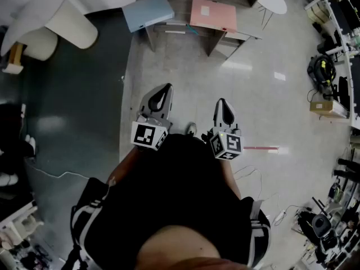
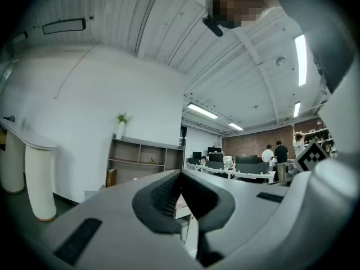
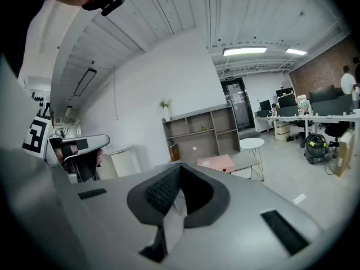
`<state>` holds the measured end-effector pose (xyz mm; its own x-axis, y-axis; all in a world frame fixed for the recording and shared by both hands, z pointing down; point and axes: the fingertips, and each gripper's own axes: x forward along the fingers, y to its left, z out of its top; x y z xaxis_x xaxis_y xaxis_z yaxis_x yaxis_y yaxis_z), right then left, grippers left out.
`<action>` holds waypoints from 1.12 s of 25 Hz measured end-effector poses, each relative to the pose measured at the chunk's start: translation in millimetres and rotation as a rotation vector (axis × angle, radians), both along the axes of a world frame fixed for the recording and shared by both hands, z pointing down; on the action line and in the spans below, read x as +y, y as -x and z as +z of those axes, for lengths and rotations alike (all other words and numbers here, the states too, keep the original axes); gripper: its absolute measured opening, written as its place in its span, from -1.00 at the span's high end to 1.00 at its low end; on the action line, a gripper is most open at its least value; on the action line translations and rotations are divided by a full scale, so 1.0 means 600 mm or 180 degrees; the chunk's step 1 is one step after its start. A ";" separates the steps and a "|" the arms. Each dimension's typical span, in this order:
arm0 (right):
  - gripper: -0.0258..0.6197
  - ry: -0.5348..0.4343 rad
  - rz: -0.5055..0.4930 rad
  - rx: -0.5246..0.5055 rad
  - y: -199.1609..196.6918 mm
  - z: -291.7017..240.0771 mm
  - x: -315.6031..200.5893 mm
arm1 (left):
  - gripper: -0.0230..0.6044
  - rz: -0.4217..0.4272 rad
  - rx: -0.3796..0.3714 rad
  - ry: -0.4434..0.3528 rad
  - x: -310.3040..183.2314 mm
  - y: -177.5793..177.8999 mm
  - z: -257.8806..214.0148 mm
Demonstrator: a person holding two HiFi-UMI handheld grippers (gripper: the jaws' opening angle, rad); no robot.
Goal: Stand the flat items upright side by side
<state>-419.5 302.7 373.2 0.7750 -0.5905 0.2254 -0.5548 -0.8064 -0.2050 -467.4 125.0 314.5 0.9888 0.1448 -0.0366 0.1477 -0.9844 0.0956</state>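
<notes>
Flat items (image 1: 147, 11) (image 1: 212, 14) well beyond hand-held grippers (image 1: 166, 88) (image 1: 223, 102)

Place: open-plan office with a lab corner.
Desks: rows with monitors (image 2: 246, 159), far beyond the left fingers (image 2: 160, 198).
Storage: open shelf unit (image 3: 199, 135) ahead of the right fingers (image 3: 160, 193).
Ceiling: white panels, strip lights (image 3: 244, 51).
Floor: polished grey floor (image 1: 253, 94), cabled gear (image 1: 322, 70) along its edge.

Quick tally:
- 2 grippers: left gripper (image 1: 166, 88), right gripper (image 1: 222, 102)
- 2 marker cubes: left cube (image 1: 149, 135), right cube (image 1: 226, 143)
- 2 flat items: 1 blue item (image 1: 147, 10), 1 pink item (image 1: 212, 14)
- 1 low table (image 1: 236, 36)
- 1 round table (image 1: 273, 0)
- 1 shelf (image 3: 199, 133)
- 1 plant (image 3: 165, 106)
- 1 cardboard box (image 1: 326, 107)
</notes>
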 end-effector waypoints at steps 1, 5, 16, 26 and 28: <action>0.85 -0.0004 -0.0003 0.0000 0.001 0.000 -0.002 | 0.87 -0.0002 0.0001 0.0003 -0.001 0.001 0.000; 0.85 0.0001 -0.0004 -0.0003 0.000 -0.003 -0.004 | 0.87 -0.0008 -0.0012 0.0005 -0.004 0.000 -0.001; 0.84 0.0044 0.0025 0.0153 -0.001 -0.013 -0.014 | 0.86 -0.0024 0.0113 0.0151 -0.017 0.007 -0.013; 0.29 0.0040 0.0059 -0.0028 -0.008 0.011 -0.024 | 0.18 0.0085 -0.0119 0.0092 -0.030 0.006 0.030; 0.29 0.0036 0.0067 -0.0040 -0.007 0.012 -0.034 | 0.18 0.0080 -0.0104 0.0086 -0.041 0.009 0.031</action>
